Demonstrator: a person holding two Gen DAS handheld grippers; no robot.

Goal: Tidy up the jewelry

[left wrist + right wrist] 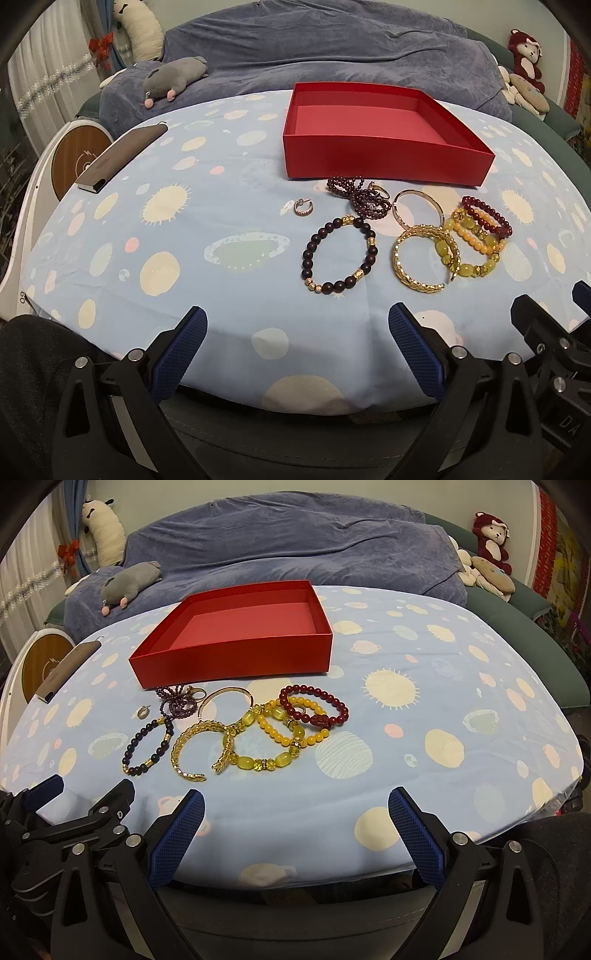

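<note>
An empty red box point(384, 166) point(236, 661) stands at the back of the table. In front of it lie several pieces: a dark bead bracelet point(340, 254) point(147, 746), a gold cuff point(424, 258) point(192, 746), yellow bead bracelets point(472, 243) point(273, 738), a red bead bracelet point(487, 216) point(314, 705), a purple bead strand point(362, 195) point(177, 701), a thin bangle point(417, 206) point(225, 698) and a small earring point(303, 209) point(143, 712). My left gripper point(297, 325) and right gripper point(295, 805) hover open near the front edge, nothing between their fingers.
A patterned blue cloth point(184, 236) point(443, 701) covers the table. A grey phone-like slab point(122, 157) point(66, 672) lies at the far left. Behind is a blue-covered sofa point(314, 48) with plush toys point(173, 79) point(491, 535). A round white device point(74, 155) stands at the left.
</note>
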